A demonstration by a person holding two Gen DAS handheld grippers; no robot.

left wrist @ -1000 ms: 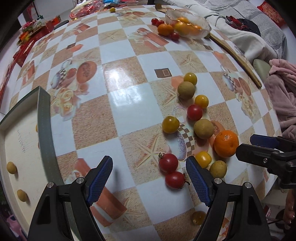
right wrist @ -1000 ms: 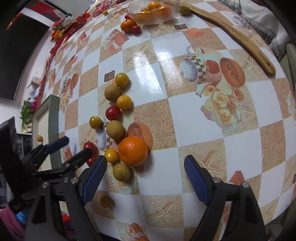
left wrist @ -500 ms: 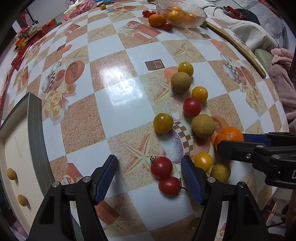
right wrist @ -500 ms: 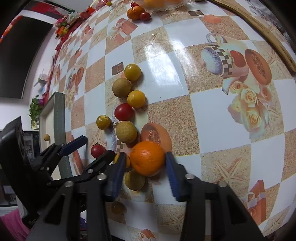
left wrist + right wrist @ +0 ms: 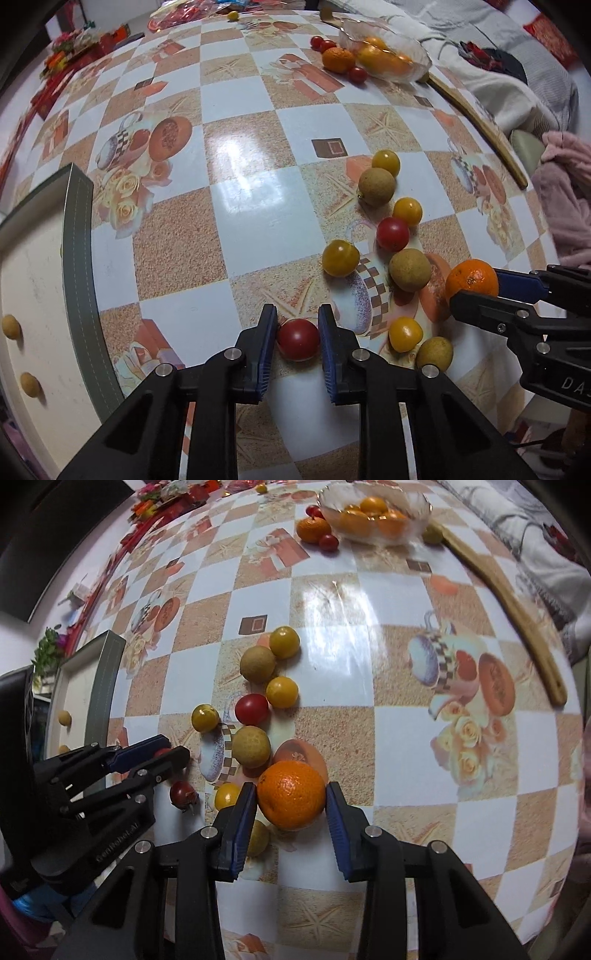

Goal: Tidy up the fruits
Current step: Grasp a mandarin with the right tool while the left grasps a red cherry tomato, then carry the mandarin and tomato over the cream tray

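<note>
Left tongs (image 5: 297,341) clenched on small red cherry tomato (image 5: 298,339); right tongs (image 5: 290,810) on round orange mandarin (image 5: 291,794); we lift both gently, straight off the counter (image 5: 258,184), without squashing.

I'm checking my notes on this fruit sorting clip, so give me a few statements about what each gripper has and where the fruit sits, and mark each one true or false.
1. The left gripper is closed around a red tomato. True.
2. The right gripper grips a yellow tomato. False: its fingers are closed on an orange.
3. The glass bowl at the far end of the table holds oranges. True.
4. The box at the left is empty. False: two small tan fruits lie inside it.
5. A wooden stick lies near the table's right edge. True.
</note>
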